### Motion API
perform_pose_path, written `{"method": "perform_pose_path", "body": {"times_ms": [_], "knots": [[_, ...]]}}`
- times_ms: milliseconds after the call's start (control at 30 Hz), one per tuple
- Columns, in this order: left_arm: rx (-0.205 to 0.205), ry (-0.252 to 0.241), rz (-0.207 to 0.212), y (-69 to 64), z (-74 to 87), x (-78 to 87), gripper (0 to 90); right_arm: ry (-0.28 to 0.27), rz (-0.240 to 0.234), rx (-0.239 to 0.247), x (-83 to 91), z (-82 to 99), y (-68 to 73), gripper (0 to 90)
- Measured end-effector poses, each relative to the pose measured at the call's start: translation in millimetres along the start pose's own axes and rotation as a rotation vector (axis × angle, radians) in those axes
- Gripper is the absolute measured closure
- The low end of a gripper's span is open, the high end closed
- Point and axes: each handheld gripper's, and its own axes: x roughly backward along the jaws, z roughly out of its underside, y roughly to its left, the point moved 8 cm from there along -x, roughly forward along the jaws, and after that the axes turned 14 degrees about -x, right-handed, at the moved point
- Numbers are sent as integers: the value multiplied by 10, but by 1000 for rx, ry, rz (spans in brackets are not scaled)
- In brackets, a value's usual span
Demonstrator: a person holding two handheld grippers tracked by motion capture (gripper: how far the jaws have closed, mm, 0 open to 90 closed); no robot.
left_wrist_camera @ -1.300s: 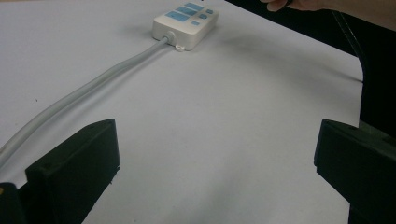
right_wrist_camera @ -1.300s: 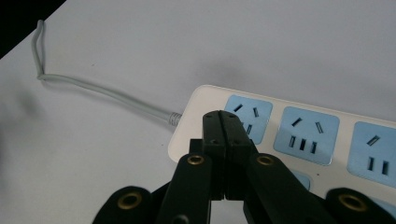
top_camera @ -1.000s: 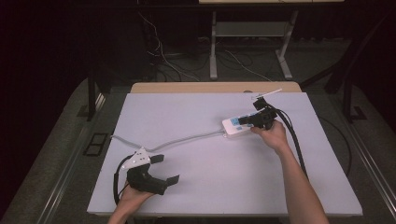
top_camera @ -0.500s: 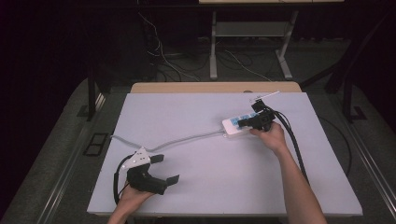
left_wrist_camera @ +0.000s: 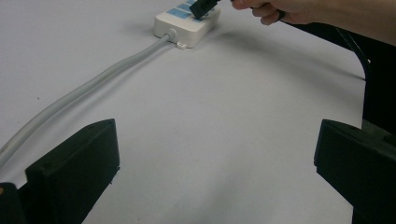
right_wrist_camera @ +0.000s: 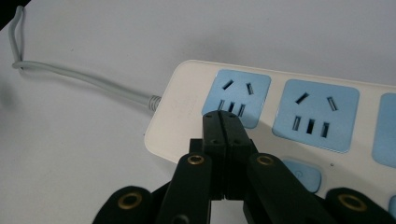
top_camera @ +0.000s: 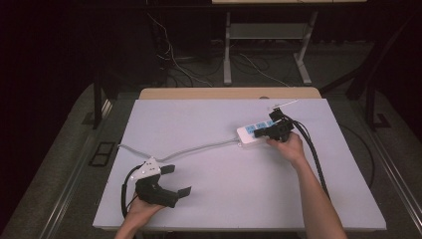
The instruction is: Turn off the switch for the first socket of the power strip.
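A white power strip (top_camera: 251, 133) with blue socket faces (right_wrist_camera: 237, 96) lies at the right middle of the table, its grey cable (top_camera: 189, 147) running left. My right gripper (top_camera: 262, 131) hovers just over the strip's cable end, jaws pressed together with nothing between them; its tips (right_wrist_camera: 223, 117) point at the first blue socket. My left gripper (top_camera: 177, 180) rests near the front left of the table, jaws wide apart and empty. In the left gripper view the strip (left_wrist_camera: 187, 21) lies far ahead, with the cable (left_wrist_camera: 84, 91) passing on the left.
The white table top (top_camera: 224, 199) has bare room in the middle and front. A black cable (top_camera: 313, 154) trails from the right gripper along the forearm. Desk legs and floor cables (top_camera: 199, 64) lie beyond the table's far edge.
The right gripper has shifted slightly left and lower over the power strip's cable end. The left gripper has stayed in place.
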Motion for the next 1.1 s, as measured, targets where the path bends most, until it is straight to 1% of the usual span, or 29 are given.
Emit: {"method": "perform_pose_path", "body": {"times_ms": [33,67,267,400,567,700,833,1100], "knots": [[0,0,0,0,0,0,0,0,0,0,0,0,0,896],[0,0,1,-1,1,-1,0,1,-1,-10,0,0,-3,897],[-2,3,7,-8,1,-6,0,-2,10,-4,-2,2,4,898],[-5,3,9,-10,0,-9,0,-2,14,-21,0,6,3,899],[-5,5,12,-15,3,-13,0,-8,6,-38,1,12,-4,900],[-6,8,13,-14,6,-18,0,-11,14,-25,-1,11,3,900],[-6,10,14,-13,10,-23,0,-9,12,-24,0,13,-1,900],[-7,13,17,-13,15,-23,0,0,37,1,-13,19,19,900]]}}
